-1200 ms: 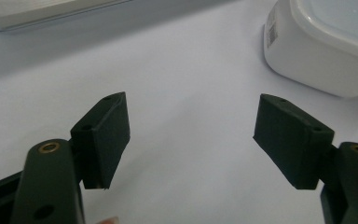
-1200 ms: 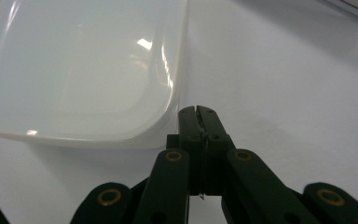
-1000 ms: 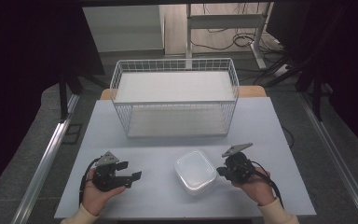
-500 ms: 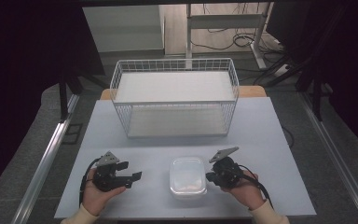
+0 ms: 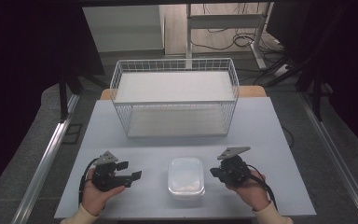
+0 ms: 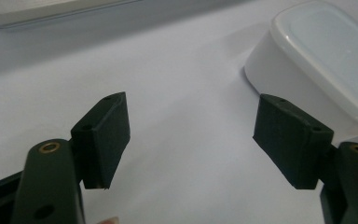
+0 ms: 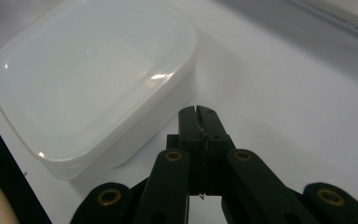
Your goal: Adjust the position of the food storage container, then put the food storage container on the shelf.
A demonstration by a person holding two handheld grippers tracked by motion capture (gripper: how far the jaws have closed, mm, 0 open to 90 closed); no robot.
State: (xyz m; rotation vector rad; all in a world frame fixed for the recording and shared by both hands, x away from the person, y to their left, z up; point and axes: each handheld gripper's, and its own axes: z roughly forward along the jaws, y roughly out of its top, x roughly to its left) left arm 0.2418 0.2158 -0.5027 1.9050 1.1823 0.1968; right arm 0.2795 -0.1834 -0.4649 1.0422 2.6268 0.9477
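Container (image 5: pixel 186 176) has slid left to table (image 5: pixel 261 126) centre, squared up; right tool (image 5: pixel 216 171) pressed together beside it, left tool (image 5: pixel 131 173) spread, empty. Looks like nudging into position.

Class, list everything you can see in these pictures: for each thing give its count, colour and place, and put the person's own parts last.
Lidded container: one, translucent white, near edge of the table, between the two grippers.
Wire basket: one, white, far half of the table, standing upright.
Table: one, pale grey-white top, middle of the high view.
Cables: several, dark, on the floor beyond the table.
Left gripper: one, black, left of the container, fingers wide apart with nothing between them.
Right gripper: one, black, right of the container, fingers shut together beside its wall.
Hands: two, the left hand and the right hand, each holding a gripper at the bottom edge.
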